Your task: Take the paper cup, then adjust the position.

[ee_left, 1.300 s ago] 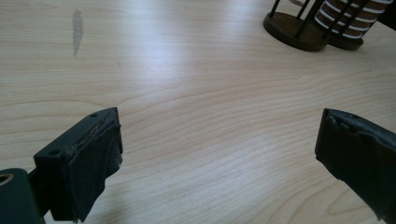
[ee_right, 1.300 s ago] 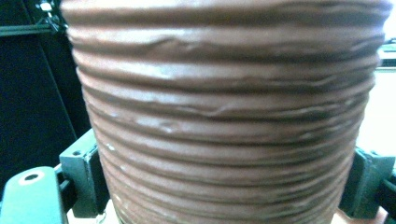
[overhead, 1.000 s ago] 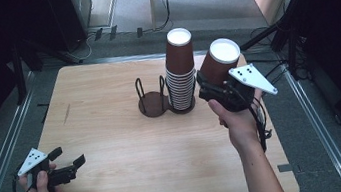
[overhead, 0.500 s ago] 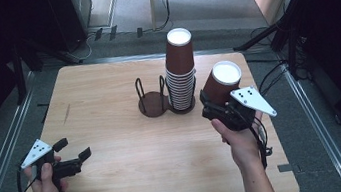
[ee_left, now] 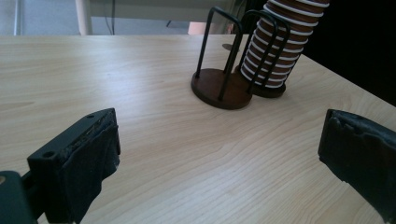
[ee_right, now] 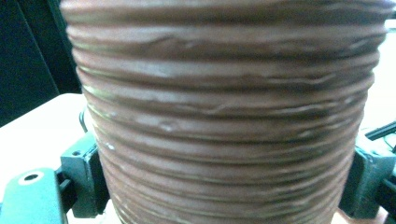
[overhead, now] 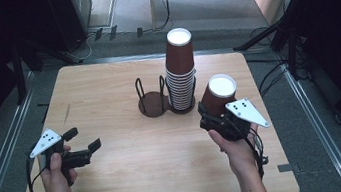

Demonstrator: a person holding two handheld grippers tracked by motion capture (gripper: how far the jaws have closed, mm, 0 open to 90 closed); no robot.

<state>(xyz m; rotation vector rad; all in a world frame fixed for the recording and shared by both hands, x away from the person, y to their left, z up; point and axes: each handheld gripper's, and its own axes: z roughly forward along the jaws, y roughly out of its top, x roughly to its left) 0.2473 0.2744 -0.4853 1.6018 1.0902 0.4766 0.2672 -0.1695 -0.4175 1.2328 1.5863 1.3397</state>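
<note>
My right gripper (overhead: pixel 213 116) is shut on a single ribbed brown paper cup (overhead: pixel 219 95), held bottom up just right of the tall stack of brown cups (overhead: pixel 180 69). In the right gripper view the cup (ee_right: pixel 224 93) sits between both jaws. My left gripper (overhead: pixel 83 139) hovers over the table's front left, open with nothing between its fingers (ee_left: pixel 88 158); its jaws have just been opening to full width. It faces the empty wire cup holder (ee_left: pixel 224 70) and the stack (ee_left: pixel 280 46).
The empty holder (overhead: pixel 152 98) stands at mid-table, touching the stack's base on its left. The wooden table (overhead: pixel 159 173) has metal rails along both sides. Cables and dark stands lie on the floor beyond the far edge.
My right hand has come down and toward the near edge with the cup, away from the top of the stack. My left hand has risen and shifted right and forward.
</note>
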